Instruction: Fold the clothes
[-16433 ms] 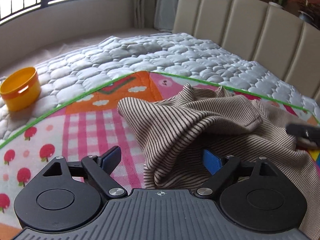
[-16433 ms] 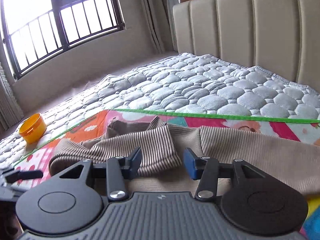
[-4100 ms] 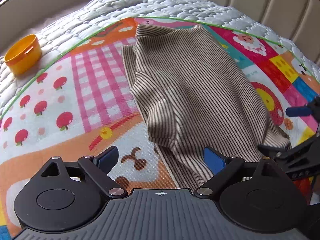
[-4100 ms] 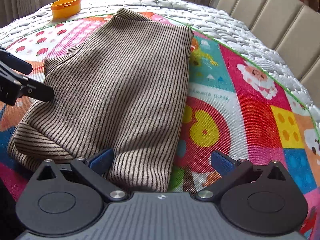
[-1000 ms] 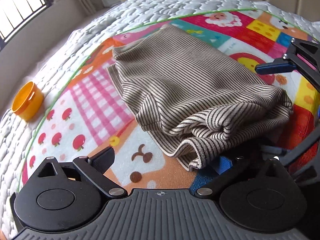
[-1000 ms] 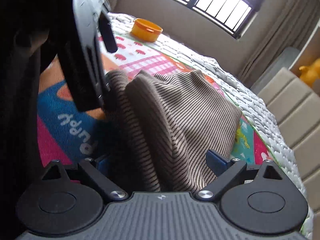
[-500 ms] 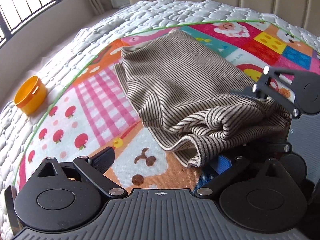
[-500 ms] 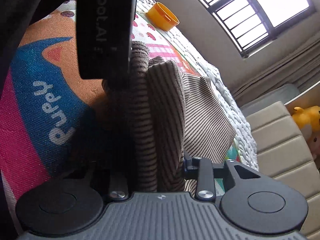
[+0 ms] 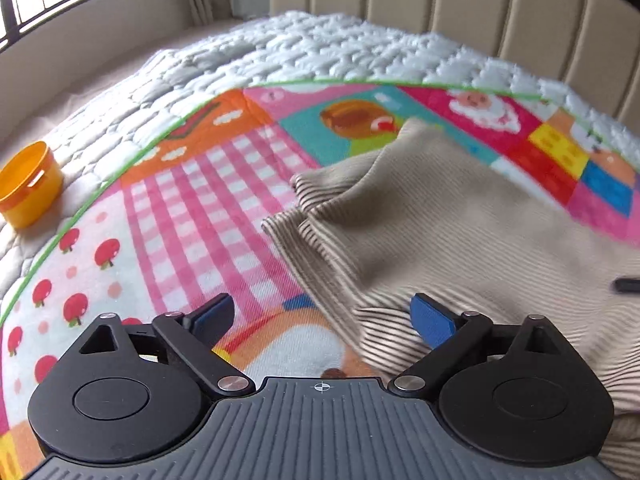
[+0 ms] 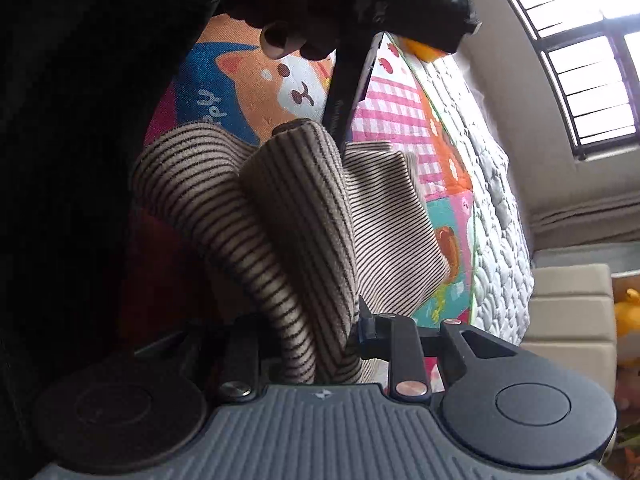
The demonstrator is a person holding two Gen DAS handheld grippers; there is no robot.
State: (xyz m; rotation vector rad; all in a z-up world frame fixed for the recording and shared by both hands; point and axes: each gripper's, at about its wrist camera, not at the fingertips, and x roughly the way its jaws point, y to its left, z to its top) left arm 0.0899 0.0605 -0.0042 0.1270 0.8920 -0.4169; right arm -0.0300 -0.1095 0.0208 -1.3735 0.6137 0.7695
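1. On the patchwork play mat [image 9: 208,208], spread over a white quilted mattress [image 9: 320,52], the striped beige garment [image 9: 460,232] is laid partly folded, to the right of the left wrist view.
2. Its long axis is seen running from the near right up toward the padded headboard [image 9: 460,4], with a folded corner pointing away toward the teal patch.
3. The left gripper [image 9: 322,318] is held wide apart; nothing is gripped, though its right blue pad appears to lie over the cloth's edge.
4. The right gripper [image 10: 308,332] is closed tight on a bunched fold of the garment, which is drawn up between its fingers.
5. The garment's near end is cut off by the frame, and its stripes are smeared by blur.
6. The left side of the right wrist view is lost in dark shadow.
7. An orange cup [image 9: 28,184] is seen on the mattress, well apart from the garment.
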